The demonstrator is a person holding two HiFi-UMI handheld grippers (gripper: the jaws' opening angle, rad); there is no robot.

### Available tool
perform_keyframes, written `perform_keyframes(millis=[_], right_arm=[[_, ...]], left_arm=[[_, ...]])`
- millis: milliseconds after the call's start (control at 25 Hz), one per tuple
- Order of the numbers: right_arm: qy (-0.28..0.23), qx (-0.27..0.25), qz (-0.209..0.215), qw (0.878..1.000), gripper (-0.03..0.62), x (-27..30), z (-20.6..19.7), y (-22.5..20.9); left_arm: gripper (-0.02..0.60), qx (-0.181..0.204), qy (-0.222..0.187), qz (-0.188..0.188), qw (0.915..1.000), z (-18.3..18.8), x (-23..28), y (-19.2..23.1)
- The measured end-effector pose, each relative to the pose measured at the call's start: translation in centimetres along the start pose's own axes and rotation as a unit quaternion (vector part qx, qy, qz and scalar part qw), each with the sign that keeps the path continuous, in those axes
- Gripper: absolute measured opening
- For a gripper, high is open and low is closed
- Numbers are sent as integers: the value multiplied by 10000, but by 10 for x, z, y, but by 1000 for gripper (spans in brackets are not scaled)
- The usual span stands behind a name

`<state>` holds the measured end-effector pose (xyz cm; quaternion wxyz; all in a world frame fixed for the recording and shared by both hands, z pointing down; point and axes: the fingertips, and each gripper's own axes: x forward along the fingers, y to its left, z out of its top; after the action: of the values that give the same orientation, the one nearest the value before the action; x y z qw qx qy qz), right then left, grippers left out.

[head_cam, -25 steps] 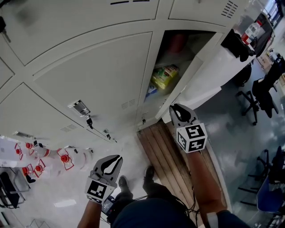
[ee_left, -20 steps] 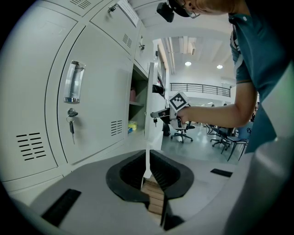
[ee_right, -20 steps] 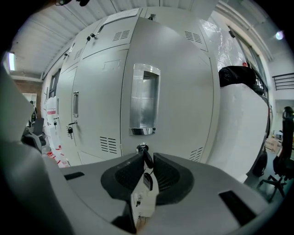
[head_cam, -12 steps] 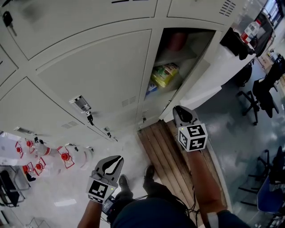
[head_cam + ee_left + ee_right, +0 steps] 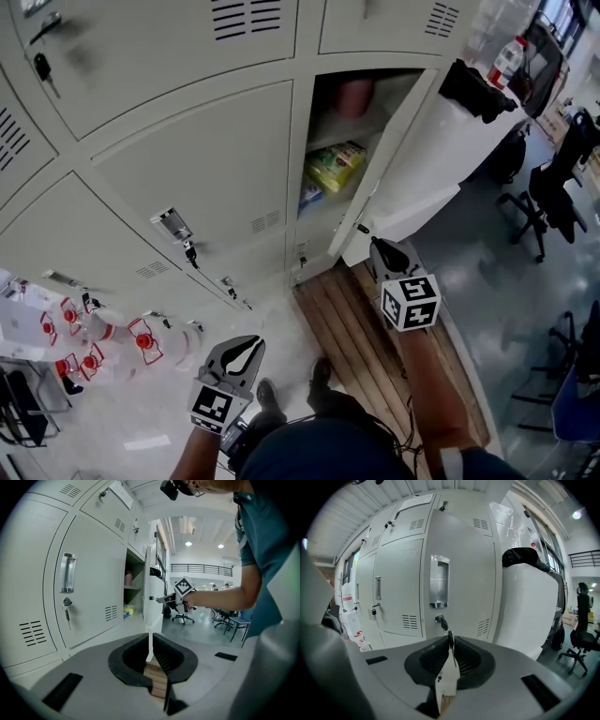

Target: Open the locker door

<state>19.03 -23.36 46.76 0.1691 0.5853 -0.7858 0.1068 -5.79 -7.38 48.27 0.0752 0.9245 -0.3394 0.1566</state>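
The grey locker door (image 5: 412,169) stands swung open to the right, and a yellow-green packet (image 5: 335,164) lies on a shelf inside. My right gripper (image 5: 377,247) hovers just off the door's lower edge, close to the key (image 5: 360,228) in its lock. The right gripper view faces the door front (image 5: 459,564), with its handle recess (image 5: 439,588) and lock (image 5: 439,619). A dangling key (image 5: 450,639) shows in line with the jaw tips. The jaws are closing to a narrow slit and do not press on anything I can see. My left gripper (image 5: 246,345) hangs low, shut and empty.
A wooden bench (image 5: 356,337) runs under my right arm. Bottles with red labels (image 5: 103,333) stand on the floor at left. Shut lockers with keys (image 5: 178,230) fill the wall. A black bag (image 5: 478,89) sits beyond the open door, and office chairs (image 5: 539,202) stand at right.
My right gripper's jaws have narrowed and it has eased slightly down and back from the door edge. The head view has tilted, showing more of the upper lockers. The left gripper barely moved.
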Motion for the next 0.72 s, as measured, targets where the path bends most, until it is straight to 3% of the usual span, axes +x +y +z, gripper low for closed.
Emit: perform_keyframes(millis=[400,720], right_arm=[[-308,169,-96,9993,58,-59,12,0],[-774,171,389,9961,57,-118,46,49]], left_arm=[[40,185,-38,-45,9998,8,-20,-25],[40,262,-87,103,9996,15,-52,-26]])
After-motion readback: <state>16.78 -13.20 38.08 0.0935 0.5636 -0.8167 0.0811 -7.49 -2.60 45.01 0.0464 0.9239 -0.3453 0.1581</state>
